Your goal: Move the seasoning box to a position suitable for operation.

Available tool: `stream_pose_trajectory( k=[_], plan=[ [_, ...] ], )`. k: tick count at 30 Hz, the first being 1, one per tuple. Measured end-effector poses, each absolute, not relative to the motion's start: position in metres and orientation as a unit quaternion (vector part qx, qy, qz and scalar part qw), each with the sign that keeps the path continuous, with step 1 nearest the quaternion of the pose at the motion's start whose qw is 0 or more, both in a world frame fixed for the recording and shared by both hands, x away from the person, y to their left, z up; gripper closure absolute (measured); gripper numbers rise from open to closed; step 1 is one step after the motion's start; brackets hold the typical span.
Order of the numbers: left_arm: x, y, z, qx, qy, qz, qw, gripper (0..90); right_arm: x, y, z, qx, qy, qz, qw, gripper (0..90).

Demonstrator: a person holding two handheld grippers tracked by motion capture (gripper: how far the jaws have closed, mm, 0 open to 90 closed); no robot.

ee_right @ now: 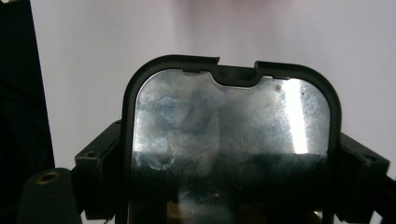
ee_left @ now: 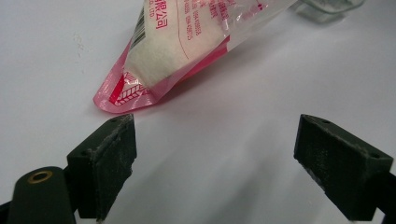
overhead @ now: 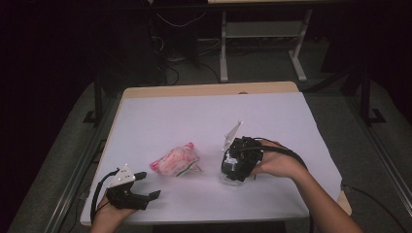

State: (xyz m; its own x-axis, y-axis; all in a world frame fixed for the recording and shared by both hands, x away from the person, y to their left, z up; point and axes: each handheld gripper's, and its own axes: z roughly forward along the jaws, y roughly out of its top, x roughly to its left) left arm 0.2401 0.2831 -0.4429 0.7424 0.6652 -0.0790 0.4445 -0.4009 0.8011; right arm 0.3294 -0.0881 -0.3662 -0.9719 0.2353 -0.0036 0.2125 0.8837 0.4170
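A pink and clear snack bag (overhead: 176,159) lies near the middle of the white-covered table (overhead: 194,111). My left gripper (overhead: 148,185) rests at the front left with its jaws wide apart and nothing between them. In the left gripper view the bag's sealed pink corner (ee_left: 123,91) lies just beyond the open left gripper (ee_left: 215,144). To the right of the bag, my right gripper (overhead: 232,174) points down at a clear container (overhead: 228,179). In the right gripper view, my right gripper (ee_right: 231,158) has its jaws against both sides of a black-rimmed lid (ee_right: 229,121) with a shiny panel.
The table's wooden far edge (overhead: 209,90) shows beyond the white sheet. Metal frame legs (overhead: 223,48) and cables lie on the floor behind. A bit of clear glass (ee_left: 331,5) shows past the bag in the left gripper view.
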Motion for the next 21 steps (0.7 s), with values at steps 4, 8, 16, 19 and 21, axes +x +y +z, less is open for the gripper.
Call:
stream_pose_trajectory(
  k=[4,8,16,19,21],
  plan=[
    [0.24,0.282,-0.443,0.827,0.337,0.125,0.433,12.6,0.33,-0.081,-0.372,0.097,0.974,0.204,0.032,15.0],
    [0.24,0.282,-0.443,0.827,0.337,0.124,0.433,12.6,0.332,-0.079,-0.375,0.089,0.975,0.203,0.025,15.1],
    [0.24,0.283,-0.443,0.828,0.335,0.125,0.432,12.6,0.33,-0.074,-0.374,0.071,0.977,0.198,0.033,15.0],
    [0.24,0.282,-0.443,0.827,0.335,0.125,0.433,12.6,0.329,-0.073,-0.374,0.068,0.977,0.197,0.036,14.9],
    [0.24,0.282,-0.443,0.829,0.333,0.126,0.432,12.6,0.33,-0.074,-0.374,0.075,0.976,0.2,0.035,14.6]
  ],
)
